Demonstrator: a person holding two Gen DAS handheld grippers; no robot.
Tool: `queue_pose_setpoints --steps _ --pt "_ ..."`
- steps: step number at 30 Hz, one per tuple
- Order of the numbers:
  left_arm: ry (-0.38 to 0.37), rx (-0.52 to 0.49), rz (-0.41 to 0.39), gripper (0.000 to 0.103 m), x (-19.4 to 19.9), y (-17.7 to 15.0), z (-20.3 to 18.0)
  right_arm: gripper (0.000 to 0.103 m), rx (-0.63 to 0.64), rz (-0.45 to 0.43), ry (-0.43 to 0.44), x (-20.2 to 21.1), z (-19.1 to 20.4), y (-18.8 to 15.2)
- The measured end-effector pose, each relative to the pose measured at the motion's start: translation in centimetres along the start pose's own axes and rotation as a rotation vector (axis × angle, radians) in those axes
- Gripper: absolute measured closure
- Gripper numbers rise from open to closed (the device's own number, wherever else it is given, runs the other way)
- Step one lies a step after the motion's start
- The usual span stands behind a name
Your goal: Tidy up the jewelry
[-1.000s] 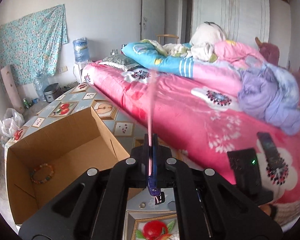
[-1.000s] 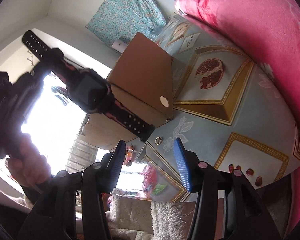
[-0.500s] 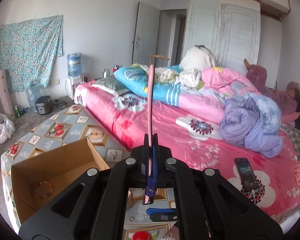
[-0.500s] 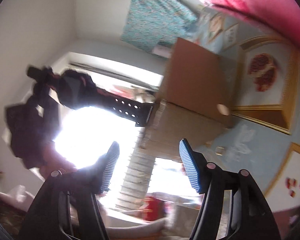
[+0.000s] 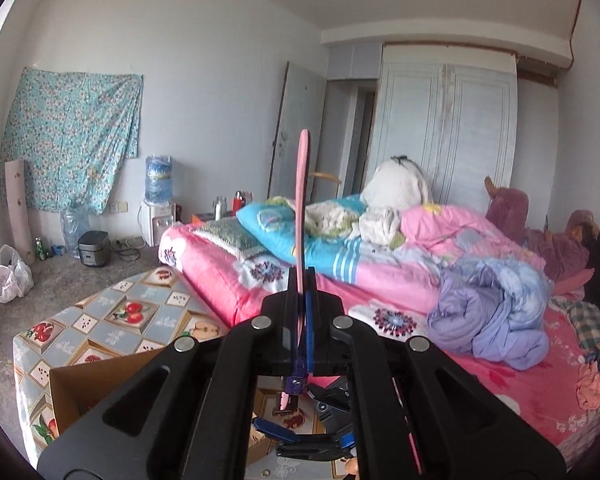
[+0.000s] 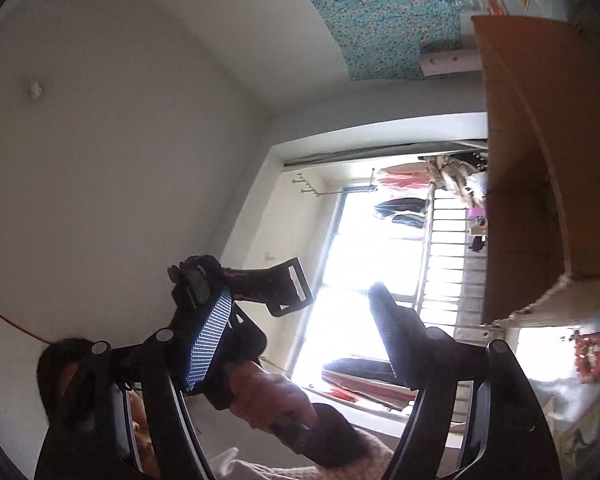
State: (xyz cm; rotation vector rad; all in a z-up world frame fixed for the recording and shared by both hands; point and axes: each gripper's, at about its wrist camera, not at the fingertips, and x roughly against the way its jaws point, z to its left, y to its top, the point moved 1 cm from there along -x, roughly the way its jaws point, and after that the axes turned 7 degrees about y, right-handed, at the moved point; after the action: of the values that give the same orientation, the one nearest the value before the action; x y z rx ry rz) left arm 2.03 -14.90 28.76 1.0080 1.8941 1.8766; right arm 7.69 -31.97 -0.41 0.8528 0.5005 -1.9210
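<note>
My left gripper is shut on a watch whose pink strap stands straight up, seen edge-on. In the right wrist view the watch looks dark, with a square face and a perforated strap, held high in the left gripper in front of a bright window. My right gripper is open and empty, tilted upward, just below and right of the watch. A cardboard box sits low on the left of the table; it also shows in the right wrist view.
The box rests on a fruit-patterned tablecloth. A pink bed piled with quilts runs along the table's right side. A floral sheet hangs on the wall. A red beaded piece lies on the table.
My left gripper has lifted and tilted up with the watch, so the box sank low in its view. My right gripper swung upward toward the window and ceiling and is now closer to the watch.
</note>
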Motion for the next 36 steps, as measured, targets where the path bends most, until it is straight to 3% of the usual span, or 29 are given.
queue_pose_setpoints --steps 6,9,15,22,33,36 --pt "0.008 0.049 -0.026 0.101 1.1 0.0 2.0 0.036 -0.011 0.050 0.064 -3.8 0.2 -0.1" --pt "0.021 0.075 -0.035 0.101 1.6 -0.2 3.6 0.054 -0.002 0.065 0.024 -3.9 -0.4 -0.2" --pt "0.044 0.117 -0.045 0.101 2.3 -0.8 6.3 0.078 0.030 0.064 -0.098 -3.8 -1.2 1.0" --pt "0.035 0.185 -0.042 0.101 2.3 -1.3 9.3 0.080 0.042 0.045 -0.177 -4.0 -1.2 3.1" --pt "0.032 0.215 -0.028 0.101 1.5 -1.7 11.3 0.079 0.025 -0.072 -0.248 -3.9 -2.4 5.7" --pt "0.044 0.229 -0.022 0.101 0.9 -2.0 12.2 0.080 0.070 -0.068 -0.332 -4.1 -1.7 6.2"
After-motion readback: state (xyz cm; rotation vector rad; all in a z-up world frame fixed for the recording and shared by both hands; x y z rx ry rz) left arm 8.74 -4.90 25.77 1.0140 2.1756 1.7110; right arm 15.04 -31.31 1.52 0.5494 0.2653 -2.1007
